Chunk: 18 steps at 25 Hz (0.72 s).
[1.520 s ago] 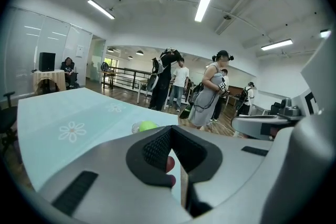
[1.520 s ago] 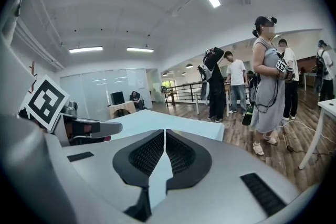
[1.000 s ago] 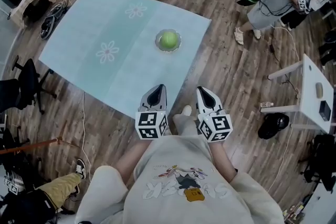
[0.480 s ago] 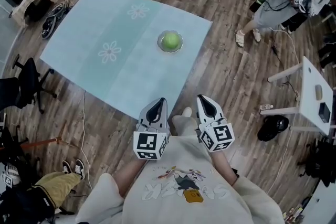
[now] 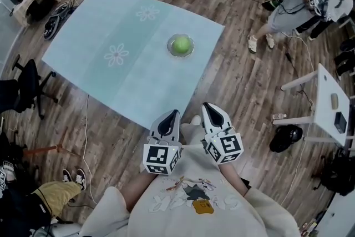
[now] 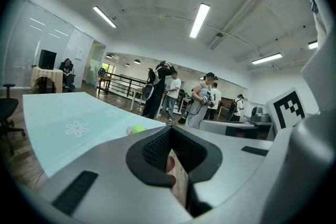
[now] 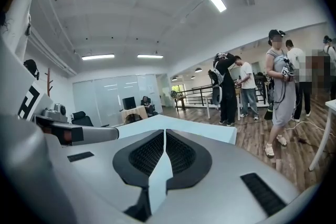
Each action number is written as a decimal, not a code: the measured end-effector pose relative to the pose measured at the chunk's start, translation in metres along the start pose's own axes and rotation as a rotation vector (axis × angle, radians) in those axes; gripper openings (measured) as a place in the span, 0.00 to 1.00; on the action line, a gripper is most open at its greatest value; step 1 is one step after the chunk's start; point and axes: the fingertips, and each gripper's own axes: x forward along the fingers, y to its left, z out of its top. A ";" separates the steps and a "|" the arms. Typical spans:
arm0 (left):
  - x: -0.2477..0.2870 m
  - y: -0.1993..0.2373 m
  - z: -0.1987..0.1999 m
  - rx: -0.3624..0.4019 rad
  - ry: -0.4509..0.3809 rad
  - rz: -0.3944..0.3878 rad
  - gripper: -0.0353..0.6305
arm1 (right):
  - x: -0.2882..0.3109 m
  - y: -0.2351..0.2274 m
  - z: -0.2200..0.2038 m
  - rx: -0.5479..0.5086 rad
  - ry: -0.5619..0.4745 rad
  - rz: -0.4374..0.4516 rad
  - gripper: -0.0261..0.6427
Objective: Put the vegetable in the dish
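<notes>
The green vegetable (image 5: 180, 45) already sits in the dish (image 5: 169, 48) on the surface (image 5: 100, 36), well ahead of both tongs. The left tongs (image 5: 171, 114) and right tongs (image 5: 207, 106) are pressed together, empty — nothing seems left to do.

Open office-lab, wood floor (image 5: 244, 80), white desk (image 5: 327, 100), office chair (image 5: 25, 86), strip light (image 6: 199, 19)

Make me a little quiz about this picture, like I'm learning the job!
1. True or false: the green vegetable sits in the dish.
2. The left tongs and the right tongs are: A) both shut and empty; B) gripping the dish; C) wide open.
3. Fill in: the blue table has white ___ printed on it.
Key: 1 true; 2 A; 3 flowers.
</notes>
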 end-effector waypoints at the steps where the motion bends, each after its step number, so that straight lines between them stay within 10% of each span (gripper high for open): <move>1: 0.001 -0.001 -0.001 0.003 0.001 -0.003 0.06 | 0.001 0.001 0.000 -0.001 0.000 0.002 0.08; 18: 0.001 -0.007 -0.005 -0.030 0.005 -0.016 0.06 | -0.005 -0.003 0.001 -0.014 0.004 0.000 0.08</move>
